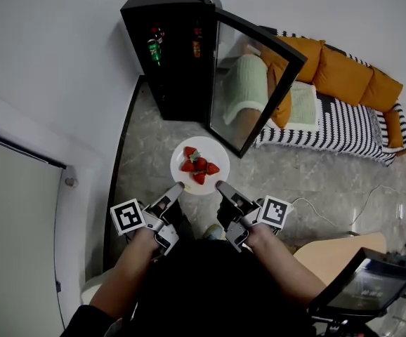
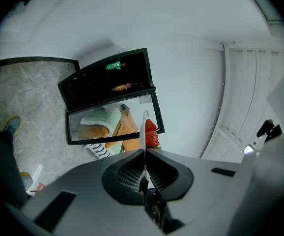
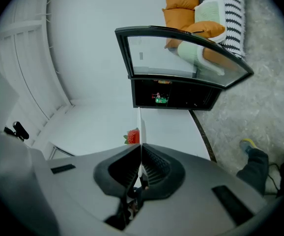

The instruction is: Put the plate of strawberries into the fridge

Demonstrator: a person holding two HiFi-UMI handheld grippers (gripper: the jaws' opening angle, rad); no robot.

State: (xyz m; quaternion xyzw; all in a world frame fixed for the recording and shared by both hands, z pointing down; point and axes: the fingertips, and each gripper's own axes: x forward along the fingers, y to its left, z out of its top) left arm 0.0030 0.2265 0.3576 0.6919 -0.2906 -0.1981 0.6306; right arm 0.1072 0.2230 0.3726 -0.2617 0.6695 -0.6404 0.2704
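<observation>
While both grippers reach forward side by side, the round white plate (image 1: 214, 150) hangs between them above the grey stone-patterned floor (image 1: 154, 146), with a small heap of red strawberries (image 1: 199, 166) on its middle. The left gripper (image 1: 178, 186) has its jaws pressed together on the plate's near left rim, and its own view shows the thin white edge (image 2: 143, 129) pinched between the pads, with the strawberries (image 2: 152, 134) just past the tips. The right gripper (image 1: 220, 184) is likewise clamped on the near right rim, where the plate edge (image 3: 139, 124) runs straight out from the closed jaws and one strawberry (image 3: 133, 136) peeks out to its left. Ahead of both grippers, beyond the plate and apart from it, stands the tall black fridge (image 1: 171, 55) with its glass door (image 1: 249, 83) swung open toward the right gripper's side. A green can (image 1: 154, 50) sits on a shelf inside. Farther off beyond the right gripper, behind the open door, lies a black-and-white striped sofa (image 1: 343, 121) with orange cushions (image 1: 343, 76).
</observation>
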